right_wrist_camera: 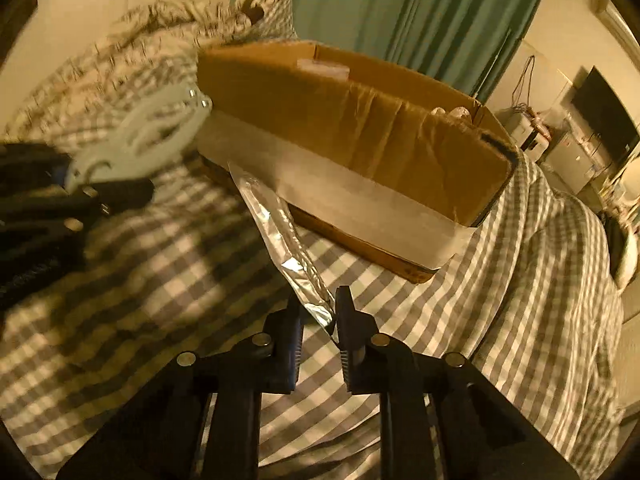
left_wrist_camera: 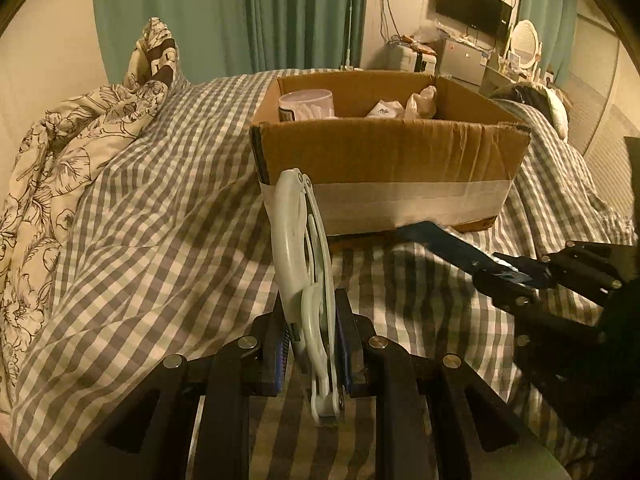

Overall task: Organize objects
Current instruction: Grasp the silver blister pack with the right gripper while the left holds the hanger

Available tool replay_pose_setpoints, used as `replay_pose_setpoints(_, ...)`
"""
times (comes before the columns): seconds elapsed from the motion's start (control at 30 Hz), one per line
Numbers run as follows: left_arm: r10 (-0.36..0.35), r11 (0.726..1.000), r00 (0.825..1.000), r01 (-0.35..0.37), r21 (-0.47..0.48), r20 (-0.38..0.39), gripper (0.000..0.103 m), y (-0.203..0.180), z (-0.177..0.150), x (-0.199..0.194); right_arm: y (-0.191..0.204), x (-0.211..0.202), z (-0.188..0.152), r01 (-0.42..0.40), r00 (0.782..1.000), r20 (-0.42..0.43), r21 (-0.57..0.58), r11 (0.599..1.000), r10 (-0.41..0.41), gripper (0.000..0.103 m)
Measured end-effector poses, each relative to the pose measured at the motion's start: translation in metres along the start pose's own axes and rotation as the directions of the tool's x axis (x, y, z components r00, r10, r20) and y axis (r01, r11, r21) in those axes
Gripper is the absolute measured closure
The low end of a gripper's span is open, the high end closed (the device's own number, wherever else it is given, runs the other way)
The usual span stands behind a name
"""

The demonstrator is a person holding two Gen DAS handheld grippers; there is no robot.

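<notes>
The white clip (left_wrist_camera: 304,276), a curved plastic tool of some kind, stands nearly upright in the left gripper (left_wrist_camera: 312,344), whose jaws are closed narrow on its lower half; its tip reaches toward 12 o'clock, just in front of the box (left_wrist_camera: 392,156). Held by the base with the long end forward, it looks ready to be lifted over the near wall and dropped in.

The foil pouch (right_wrist_camera: 288,248) is pinched at one corner by the right gripper (right_wrist_camera: 320,320), jaws almost together on the thin edge. The pouch runs from the jaws toward 11 o'clock, its far end near the box's taped base. A corner grip suits a flat, limp packet that offers nothing else to hold, though it may sag or swing when raised.

The box sits open on the checked bedspread (left_wrist_camera: 168,216), at 12 o'clock from both grippers. Inside, a clear tub (left_wrist_camera: 306,104) stands at the left and some pale wrapped items (left_wrist_camera: 420,102) lie to the right, so the sorting seems partly done. A floral quilt (left_wrist_camera: 56,152) is heaped at 9 o'clock.
</notes>
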State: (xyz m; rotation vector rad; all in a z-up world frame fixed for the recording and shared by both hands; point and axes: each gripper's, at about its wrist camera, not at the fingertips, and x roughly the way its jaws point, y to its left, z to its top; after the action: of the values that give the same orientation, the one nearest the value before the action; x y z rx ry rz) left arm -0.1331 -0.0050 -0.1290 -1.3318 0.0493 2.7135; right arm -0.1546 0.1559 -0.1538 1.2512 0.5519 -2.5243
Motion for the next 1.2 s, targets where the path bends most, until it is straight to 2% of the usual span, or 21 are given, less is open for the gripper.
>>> replay_pose_setpoints(0.13,0.009,1.000,0.999,-0.009,0.002,0.033,0.083,0.000,0.004,-0.016,0.001,-0.025,0.003,-0.027,0.998,0.050,0.017,0.999,0.026,0.094)
replay_pose_setpoints(0.3,0.018,1.000,0.994,-0.019,0.011,0.108,0.083,-0.001,0.020,-0.044,0.003,-0.069,0.017,-0.061,0.986,0.156,0.038,0.997,0.054,0.096)
replay_pose_setpoints(0.5,0.014,0.999,0.977,-0.021,0.033,0.211,0.083,-0.008,0.057,-0.071,-0.010,-0.125,0.049,-0.065,0.955,0.292,0.051,0.997,0.048,0.096)
replay_pose_setpoints(0.6,0.009,0.999,0.967,-0.020,0.041,0.255,0.083,-0.012,0.078,-0.078,-0.025,-0.139,0.068,-0.075,0.941,0.336,0.083,0.994,0.043,0.096)
replay_pose_setpoints(0.93,-0.008,0.997,0.941,-0.019,0.078,0.339,0.083,-0.023,0.147,-0.069,-0.067,-0.137,0.120,-0.082,0.914,0.406,0.151,0.985,0.014,0.096)
replay_pose_setpoints(1.2,-0.039,0.994,0.937,0.002,0.107,0.346,0.083,-0.028,0.186,-0.033,-0.089,-0.100,0.154,-0.127,0.911,0.410,0.195,0.973,0.036,0.096)
